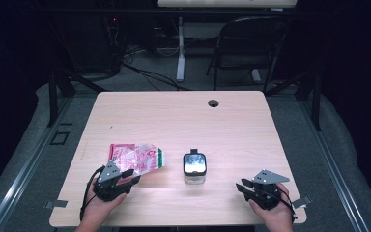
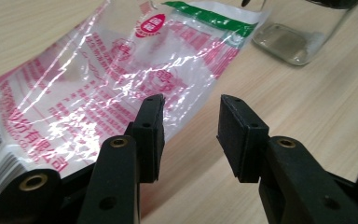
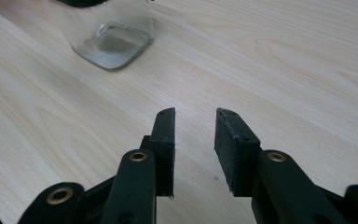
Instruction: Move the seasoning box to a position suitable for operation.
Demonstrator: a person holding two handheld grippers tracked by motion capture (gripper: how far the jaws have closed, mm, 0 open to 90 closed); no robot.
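A crinkled clear plastic bag point(image 1: 136, 158) point(image 2: 98, 88) with pink print and a green strip lies flat on the wooden table point(image 1: 183, 121), left of middle. Beside it, to its right, stands a small square glass jar point(image 1: 194, 167) point(image 2: 298, 32) point(image 3: 112, 32) with a black lid. My left gripper point(image 1: 129, 176) point(image 2: 191, 135) is open just at the near edge of the bag, with nothing between its pads. My right gripper point(image 1: 242, 186) point(image 3: 195, 149) is open over bare wood near the front right, to the right of the jar.
A round cable hole point(image 1: 213, 103) sits near the table's far edge. Beyond the table stand a black folding chair point(image 1: 249, 43) and a white desk leg point(image 1: 180, 48), with cables on the grey floor.
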